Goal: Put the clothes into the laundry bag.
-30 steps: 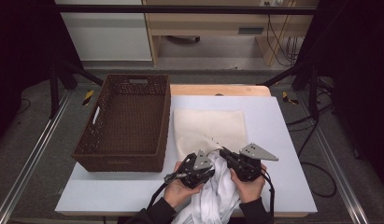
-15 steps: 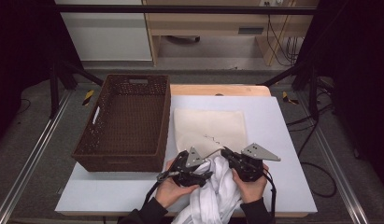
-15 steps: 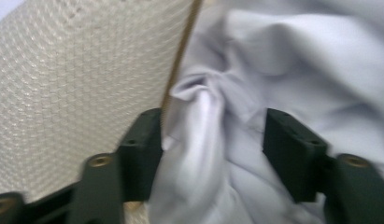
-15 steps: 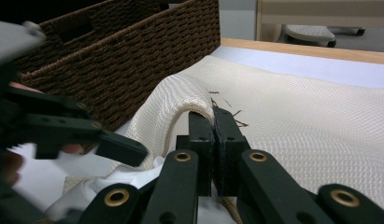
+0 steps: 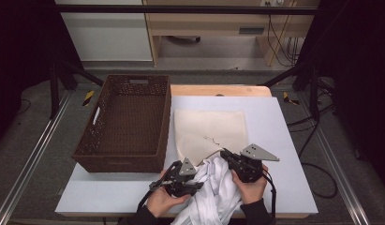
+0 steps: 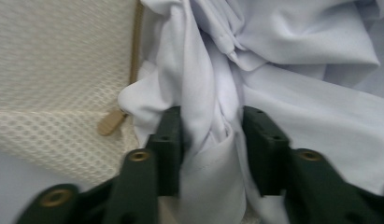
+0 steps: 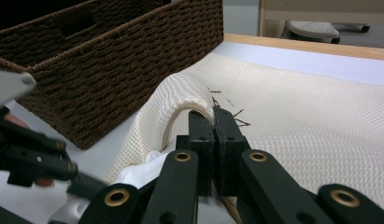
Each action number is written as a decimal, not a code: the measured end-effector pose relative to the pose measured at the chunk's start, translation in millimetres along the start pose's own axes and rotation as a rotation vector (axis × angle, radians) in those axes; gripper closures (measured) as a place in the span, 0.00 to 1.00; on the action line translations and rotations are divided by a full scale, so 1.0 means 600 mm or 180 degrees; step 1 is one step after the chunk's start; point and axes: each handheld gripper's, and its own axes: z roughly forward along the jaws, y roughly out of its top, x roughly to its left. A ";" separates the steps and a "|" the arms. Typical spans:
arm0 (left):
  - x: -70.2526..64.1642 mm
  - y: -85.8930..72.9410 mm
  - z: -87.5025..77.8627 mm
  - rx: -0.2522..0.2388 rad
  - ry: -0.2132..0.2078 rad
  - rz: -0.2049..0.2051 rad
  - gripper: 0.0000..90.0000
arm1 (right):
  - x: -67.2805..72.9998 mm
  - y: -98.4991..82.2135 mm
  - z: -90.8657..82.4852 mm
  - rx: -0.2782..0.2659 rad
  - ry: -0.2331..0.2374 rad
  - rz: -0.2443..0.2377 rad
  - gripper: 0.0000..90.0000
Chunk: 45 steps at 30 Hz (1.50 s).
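With the right gripper (image 7: 213, 140) clamped on the bag (image 7: 297, 121) rim, the left gripper (image 6: 213, 149), jaws just narrowing around the shirt (image 6: 292, 70), risked snagging mesh beside it.

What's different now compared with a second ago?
The left gripper slid left along the white garment; its fingers opened, then began closing around a fold. The right gripper stayed clamped on the mesh bag's edge. The basket is unmoved.
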 end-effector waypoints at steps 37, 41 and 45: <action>0.014 0.012 -0.020 -0.0232 0.0305 0.0083 0.52 | -0.002 0.002 -0.008 -0.0051 0.0034 0.0048 0.98; 0.019 0.004 -0.009 -0.0175 0.0259 -0.0025 0.67 | -0.002 0.001 -0.006 -0.0041 0.0035 0.0037 0.98; 0.010 0.017 -0.013 -0.0229 0.0241 0.0058 0.86 | -0.001 0.001 -0.005 -0.0043 0.0036 0.0052 0.98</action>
